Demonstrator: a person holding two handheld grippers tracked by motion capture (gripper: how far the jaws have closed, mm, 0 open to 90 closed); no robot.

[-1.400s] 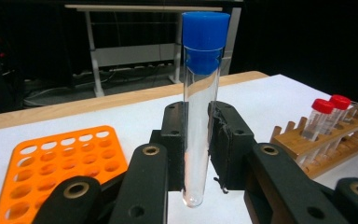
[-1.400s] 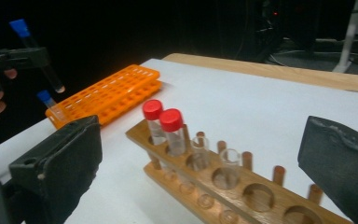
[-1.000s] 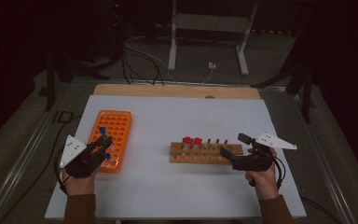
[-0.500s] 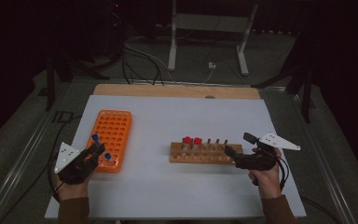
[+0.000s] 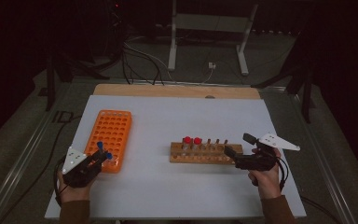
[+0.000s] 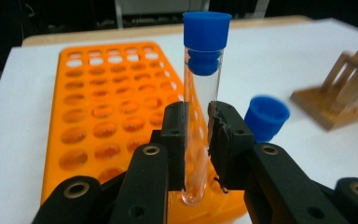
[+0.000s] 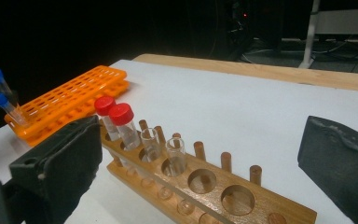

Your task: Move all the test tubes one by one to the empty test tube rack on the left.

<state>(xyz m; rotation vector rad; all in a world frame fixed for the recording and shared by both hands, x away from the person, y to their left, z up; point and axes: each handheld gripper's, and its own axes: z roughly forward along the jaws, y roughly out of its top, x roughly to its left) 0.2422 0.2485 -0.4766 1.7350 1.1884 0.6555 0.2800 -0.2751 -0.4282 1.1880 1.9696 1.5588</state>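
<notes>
At the near end of the orange rack (image 5: 110,138), the left gripper (image 5: 99,157) is clamped on a clear tube (image 6: 198,126) with a blue cap (image 6: 207,30). The left gripper view shows both jaws pressed against the glass at mid-height, tube upright, its rounded base low at the rack's near edge; whether the base sits inside a hole cannot be told. A second blue-capped tube (image 6: 265,116) stands just beside the held one, at the same end of the rack. From the high view, the rack lies on the left part of the white table (image 5: 177,116), its long side running away from the person, and most of its holes are vacant. The right gripper (image 5: 237,145) rests at the right end of the wooden rack (image 5: 200,153), jaws spread wide apart with nothing between them; in its own view that rack lies between and beyond the two jaws. Two red-capped tubes (image 7: 116,122) stand at the wooden rack's far left end, and two uncapped tubes (image 7: 163,151) stand next to them. Remaining holes toward the right gripper are vacant. Both racks sit well apart on the table. Each hand grips its tool from the near edge of the table.
</notes>
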